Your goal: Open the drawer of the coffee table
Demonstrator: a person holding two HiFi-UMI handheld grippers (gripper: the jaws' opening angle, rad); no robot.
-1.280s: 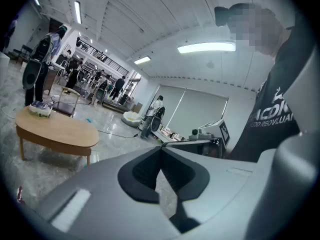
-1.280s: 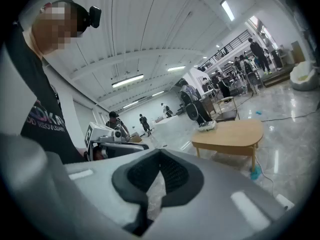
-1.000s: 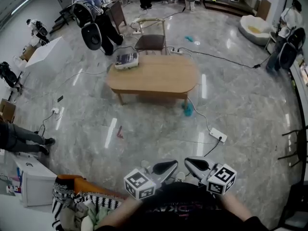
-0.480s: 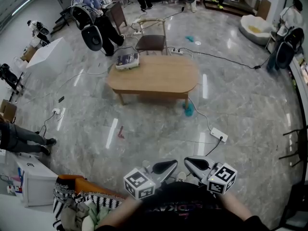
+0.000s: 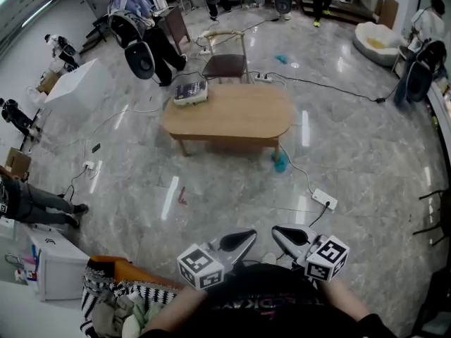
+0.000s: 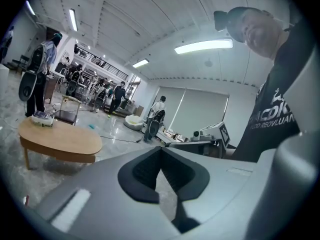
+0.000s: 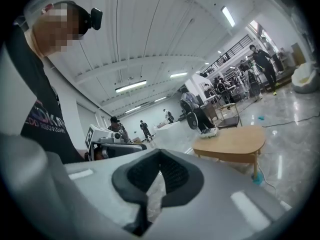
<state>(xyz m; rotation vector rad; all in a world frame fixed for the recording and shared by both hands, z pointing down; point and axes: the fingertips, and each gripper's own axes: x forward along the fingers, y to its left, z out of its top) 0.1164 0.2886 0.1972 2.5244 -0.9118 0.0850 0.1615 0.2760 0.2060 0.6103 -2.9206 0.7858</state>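
Wooden desk (image 5: 225, 115) far off, drawer not yet visible
Left gripper (image 5: 238, 241) and right gripper (image 5: 287, 235) hold fingers together, empty; the desk lies well apart beyond them, long axis left to right, left gripper likely marginally nearer.

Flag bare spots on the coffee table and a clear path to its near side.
The oval wooden coffee table is bare except the grey box-like item on its far-left corner. The grey floor ahead of its near edge is open, bordered left by a red scrap. Crowded: teal object and white power strip by the right leg.
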